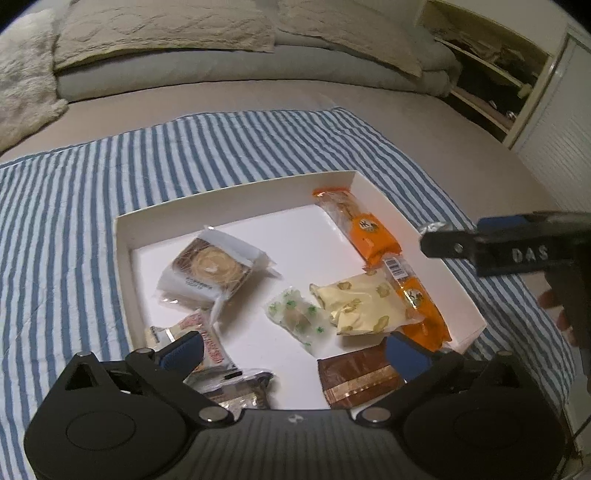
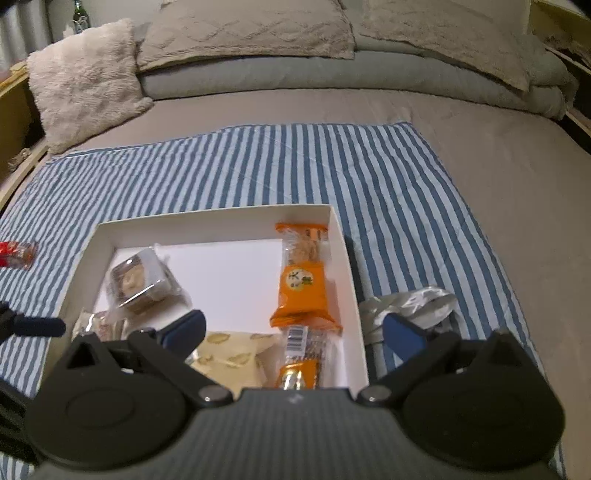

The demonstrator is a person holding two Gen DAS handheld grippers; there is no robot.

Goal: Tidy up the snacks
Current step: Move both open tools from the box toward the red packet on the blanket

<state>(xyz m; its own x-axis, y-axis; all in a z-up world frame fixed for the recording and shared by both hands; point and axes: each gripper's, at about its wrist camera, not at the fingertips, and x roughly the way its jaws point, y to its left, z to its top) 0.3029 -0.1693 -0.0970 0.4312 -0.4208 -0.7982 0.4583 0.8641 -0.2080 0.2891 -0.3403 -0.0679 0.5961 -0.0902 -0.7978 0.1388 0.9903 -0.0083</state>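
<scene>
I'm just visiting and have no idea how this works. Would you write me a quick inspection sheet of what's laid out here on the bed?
Surface: blue-and-white striped cloth spread on a bed.
Job's things: white box holding wrapped snacks: two orange packets end to end along its right wall, a yellow packet, a clear green-printed one, a round pastry in clear wrap, a brown packet.
Clutter: silver wrapper on the cloth right of the box; red-and-clear packet at the left.
Grippers: left gripper and right gripper both open, empty, above the box.
Cables: nothing seen.
Surroundings: pillows, fluffy cushion, open shelves.
</scene>
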